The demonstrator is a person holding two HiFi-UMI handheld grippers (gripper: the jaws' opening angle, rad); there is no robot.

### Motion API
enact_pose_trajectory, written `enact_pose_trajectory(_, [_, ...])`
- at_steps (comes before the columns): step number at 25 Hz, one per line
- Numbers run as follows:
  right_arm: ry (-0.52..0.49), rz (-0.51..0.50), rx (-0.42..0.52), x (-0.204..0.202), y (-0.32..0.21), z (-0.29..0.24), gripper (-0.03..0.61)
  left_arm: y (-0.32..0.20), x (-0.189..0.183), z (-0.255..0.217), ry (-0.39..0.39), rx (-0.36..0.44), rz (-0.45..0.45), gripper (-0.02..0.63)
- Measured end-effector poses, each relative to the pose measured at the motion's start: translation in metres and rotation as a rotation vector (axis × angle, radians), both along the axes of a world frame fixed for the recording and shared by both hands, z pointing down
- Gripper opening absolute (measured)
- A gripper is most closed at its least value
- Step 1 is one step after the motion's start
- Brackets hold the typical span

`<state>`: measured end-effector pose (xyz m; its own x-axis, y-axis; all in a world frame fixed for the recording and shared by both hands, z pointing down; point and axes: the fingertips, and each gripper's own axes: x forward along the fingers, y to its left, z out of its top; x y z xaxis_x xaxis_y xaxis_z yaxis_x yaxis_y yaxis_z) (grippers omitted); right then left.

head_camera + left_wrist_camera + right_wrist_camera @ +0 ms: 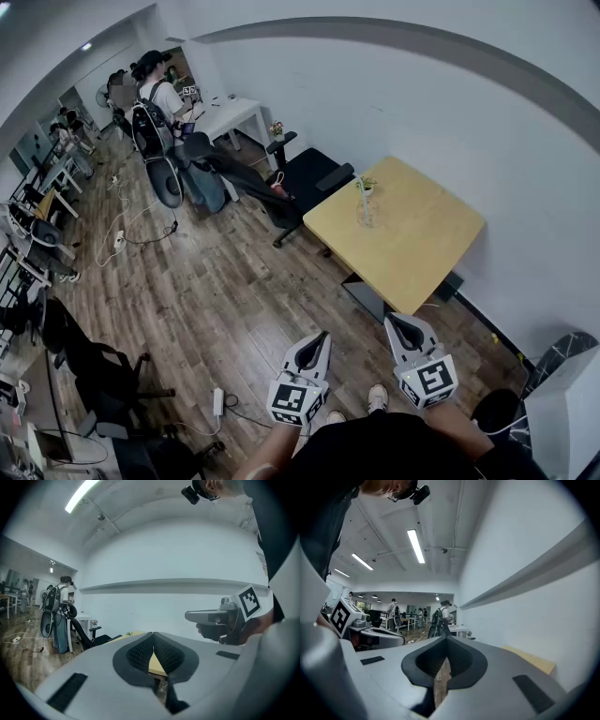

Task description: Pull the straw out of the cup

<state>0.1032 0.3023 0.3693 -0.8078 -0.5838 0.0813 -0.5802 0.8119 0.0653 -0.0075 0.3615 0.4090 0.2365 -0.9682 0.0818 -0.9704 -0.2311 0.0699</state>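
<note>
**A:** How is the room laid out?

**B:** A wood-plank floor (216, 291) is seen throughout, bounded on the right by a plain white wall (422, 103). A light wooden worktop (427, 248) is set against that wall, and a black office chair (309, 178) is parked just beside its far left edge.

**A:** And farther off?

**B:** A white desk (234, 112) is placed farther along the same wall, and a person (159, 94) with a backpack is seen standing near it. More desks (42, 220) are ranged along the left. Cables (127, 225) are trailed over the floor, and a power strip (217, 401) is laid on the near boards. Light is given by ceiling strip lamps (416, 545).
</note>
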Motion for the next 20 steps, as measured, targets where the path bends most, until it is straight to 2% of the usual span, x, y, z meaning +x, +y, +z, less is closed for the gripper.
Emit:
enact_pose_trajectory(11, [0.001,-0.004,0.003,0.005,-0.024,-0.002,0.018,-0.024,-0.001,-0.001,-0.008,-0.012,-0.029,0.02])
enact_pose_trajectory(20, [-0.084,-0.001,-0.013,0.034,-0.057,-0.011,0.018,-0.048,0.016,-0.005,-0.02,-0.013,-0.058,0.02])
